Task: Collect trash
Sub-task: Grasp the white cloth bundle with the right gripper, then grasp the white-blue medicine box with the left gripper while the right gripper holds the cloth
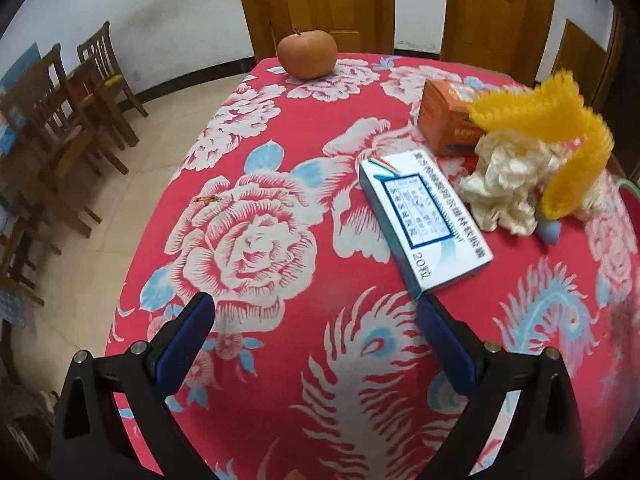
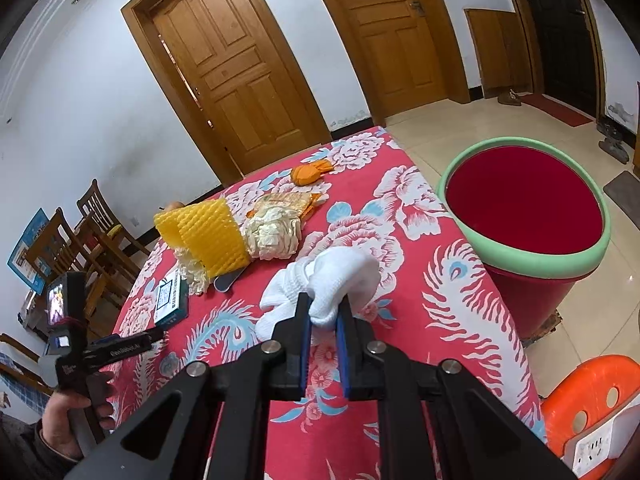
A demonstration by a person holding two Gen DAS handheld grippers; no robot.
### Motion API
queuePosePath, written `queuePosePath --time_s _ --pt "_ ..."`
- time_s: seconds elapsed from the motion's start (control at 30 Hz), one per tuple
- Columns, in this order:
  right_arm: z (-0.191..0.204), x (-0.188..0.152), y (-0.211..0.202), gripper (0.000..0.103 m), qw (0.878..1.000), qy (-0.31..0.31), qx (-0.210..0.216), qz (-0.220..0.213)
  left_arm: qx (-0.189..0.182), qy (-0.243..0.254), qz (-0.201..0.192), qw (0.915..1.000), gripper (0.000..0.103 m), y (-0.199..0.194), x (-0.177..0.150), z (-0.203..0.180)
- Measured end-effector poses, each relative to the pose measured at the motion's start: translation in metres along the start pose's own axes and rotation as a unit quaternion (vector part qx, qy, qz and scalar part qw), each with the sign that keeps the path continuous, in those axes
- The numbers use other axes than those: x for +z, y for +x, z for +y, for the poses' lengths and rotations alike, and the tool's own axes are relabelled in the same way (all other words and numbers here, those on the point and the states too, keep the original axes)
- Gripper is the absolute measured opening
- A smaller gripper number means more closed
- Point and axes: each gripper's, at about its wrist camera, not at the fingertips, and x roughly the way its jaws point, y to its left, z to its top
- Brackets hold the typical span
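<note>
Right gripper jaws pinched a white cloth above the table; bin stood beside table edge, interior appeared empty; judged early stage. Left gripper jaws spread, holding nothing. Remaining approx.: crumpled paper, yellow foam net, white box, orange box; fruit prob. not trash. Path to bin looked clear.

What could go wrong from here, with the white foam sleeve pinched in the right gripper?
1. The right gripper pinches only one end of the white foam sleeve; the rest hangs loose and could slip free before reaching the red bin.
2. The bin stands on the floor off the table edge, so an early release would likely drop the sleeve on the tablecloth or floor.
3. The left gripper is open near the blue-white box and could nudge it.
</note>
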Motion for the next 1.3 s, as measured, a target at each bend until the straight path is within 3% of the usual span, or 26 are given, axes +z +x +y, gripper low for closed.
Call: queuePosePath --time_s 0.3,0.43,0.67,0.8,0.9,0.93,1.13,1.3 --pt "-0.004 0.000 -0.004 0.013 1.000 0.004 -0.005 -0.003 -0.051 0.021 -0.021 0.9983 0.100 -0.009 0.020 -0.032" --pt "-0.010 0.000 -0.007 0.013 1.000 0.011 -0.013 -0.008 -0.040 0.030 -0.028 0.9983 0.100 0.003 0.029 -0.049" --pt "-0.020 -0.002 -0.008 0.013 0.999 0.026 -0.027 -0.007 -0.069 0.021 0.010 0.9973 0.091 0.033 0.034 -0.057" --pt "-0.022 -0.002 -0.006 0.013 0.999 0.030 -0.029 -0.006 -0.069 0.028 -0.003 0.9972 0.085 0.031 0.032 -0.059" --pt "-0.023 -0.003 -0.007 0.013 0.999 0.031 -0.028 -0.005 -0.072 0.029 -0.020 0.9968 0.064 0.026 0.029 -0.055" --pt "-0.023 -0.003 -0.006 0.013 0.999 0.030 -0.029 -0.006 -0.073 0.027 -0.022 0.9967 0.063 0.026 0.029 -0.053" --pt "-0.021 -0.005 -0.009 0.013 0.999 0.028 -0.025 -0.006 -0.089 0.019 -0.030 0.9954 0.062 0.015 0.017 -0.043" --pt "-0.017 -0.007 -0.013 0.013 0.999 0.023 -0.025 -0.006 -0.123 0.029 -0.056 0.9904 0.062 -0.021 0.002 -0.043"
